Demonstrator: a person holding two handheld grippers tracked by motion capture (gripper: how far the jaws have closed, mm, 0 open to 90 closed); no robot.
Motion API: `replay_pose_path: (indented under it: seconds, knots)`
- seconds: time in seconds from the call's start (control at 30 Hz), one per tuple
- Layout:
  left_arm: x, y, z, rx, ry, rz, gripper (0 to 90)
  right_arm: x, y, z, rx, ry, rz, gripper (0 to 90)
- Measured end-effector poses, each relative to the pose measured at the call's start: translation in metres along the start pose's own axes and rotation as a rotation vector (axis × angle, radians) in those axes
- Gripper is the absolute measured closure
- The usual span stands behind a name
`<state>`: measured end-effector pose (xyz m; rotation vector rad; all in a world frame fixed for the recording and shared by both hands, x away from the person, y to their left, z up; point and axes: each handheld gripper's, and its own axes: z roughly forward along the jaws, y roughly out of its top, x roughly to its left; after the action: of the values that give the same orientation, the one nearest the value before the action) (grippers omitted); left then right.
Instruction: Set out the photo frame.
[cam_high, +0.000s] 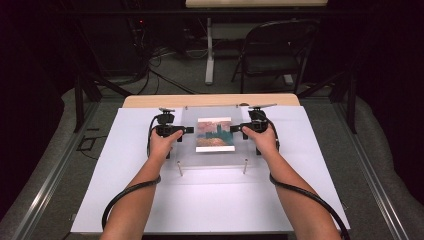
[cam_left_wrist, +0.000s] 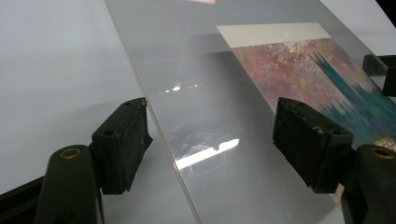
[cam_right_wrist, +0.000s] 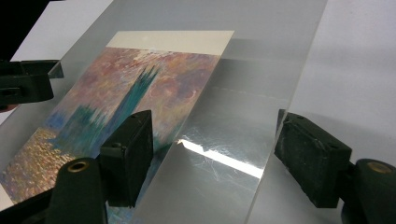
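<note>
Both tongs, left (cam_high: 189, 130) and right (cam_high: 234, 129), stood released astride opposite edges of the clear panel (cam_high: 215, 159) near the surface's far edge; clenching evenly would have kept it level.

The high view looks forward and down from above the person's side, taking in the whole tabletop (cam_high: 125, 200) with a chair (cam_high: 275, 47) in the upper frame. Each gripper view sits low and close behind its own jaws, facing inward across the clear panel (cam_left_wrist: 201, 93). All three views share the panel and the painted print (cam_right_wrist: 126, 102) under it.
</note>
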<state>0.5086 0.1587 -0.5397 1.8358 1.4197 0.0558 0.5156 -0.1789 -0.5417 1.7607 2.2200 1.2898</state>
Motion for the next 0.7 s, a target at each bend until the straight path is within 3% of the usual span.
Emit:
replay_pose_path:
  seconds: [0.2, 0.7]
  knots:
    - [0.0034, -0.0008, 0.0013, 0.010, -0.036, -0.039, 27.1, 0.0003, -0.0003, -0.0006, 0.003, -0.002, -0.003, 27.9]
    - [-0.0026, 0.0022, -0.0001, 0.021, -0.003, -0.043, 27.2, 0.0029, 0.0011, -0.0019, 0.009, -0.013, -0.005, 28.1]
